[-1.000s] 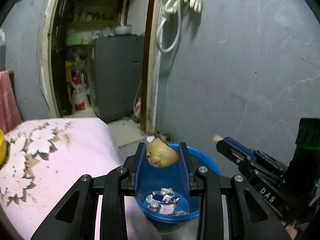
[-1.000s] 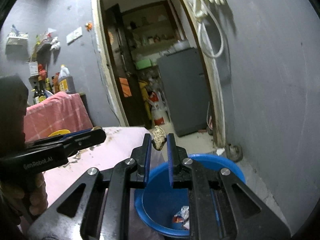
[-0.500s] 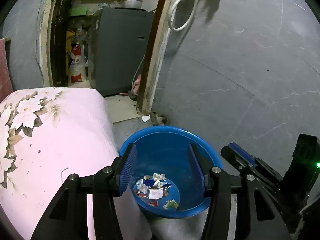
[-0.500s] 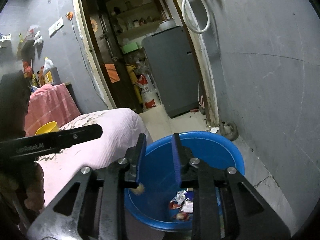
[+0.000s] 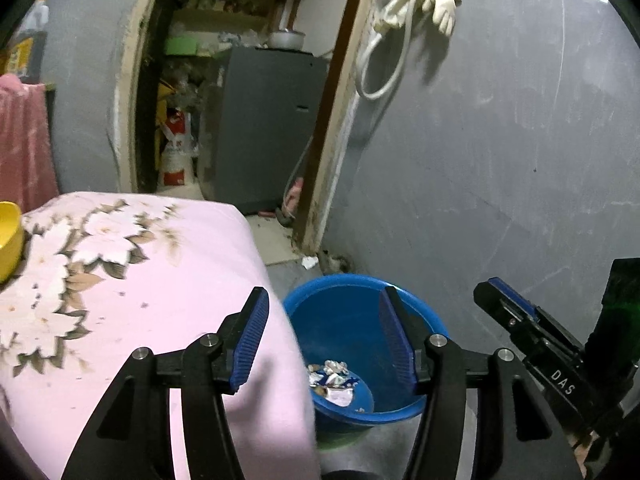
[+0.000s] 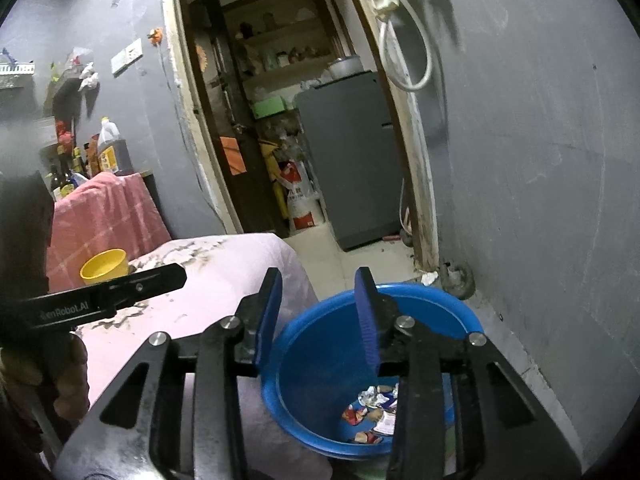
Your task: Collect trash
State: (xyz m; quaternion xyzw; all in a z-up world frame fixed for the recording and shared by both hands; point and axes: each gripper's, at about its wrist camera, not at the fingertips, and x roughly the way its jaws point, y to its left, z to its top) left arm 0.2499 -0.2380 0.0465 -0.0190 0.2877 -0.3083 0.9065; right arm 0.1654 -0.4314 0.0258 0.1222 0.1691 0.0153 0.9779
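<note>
Both grippers — left gripper (image 5: 324,336) and right gripper (image 6: 318,320) — are opening, empty; scraps (image 6: 374,412) fill the blue basin (image 6: 436,300) at five o'clock — the pink cloth (image 5: 160,264) looks clear.

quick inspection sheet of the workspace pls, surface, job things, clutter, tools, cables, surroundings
surface: pink floral cloth over the table, its corner beside the basin.
job's things: blue basin on the floor, crumpled wrappers and scraps in its bottom.
clutter: yellow bowl on the cloth; white scrap on the floor by the door frame.
grippers: left tool and right tool both opening, nothing between the jaws.
cables: white hose loop hanging on the wall under a glove.
surroundings: grey wall, doorway to a cluttered storeroom with a grey cabinet.
</note>
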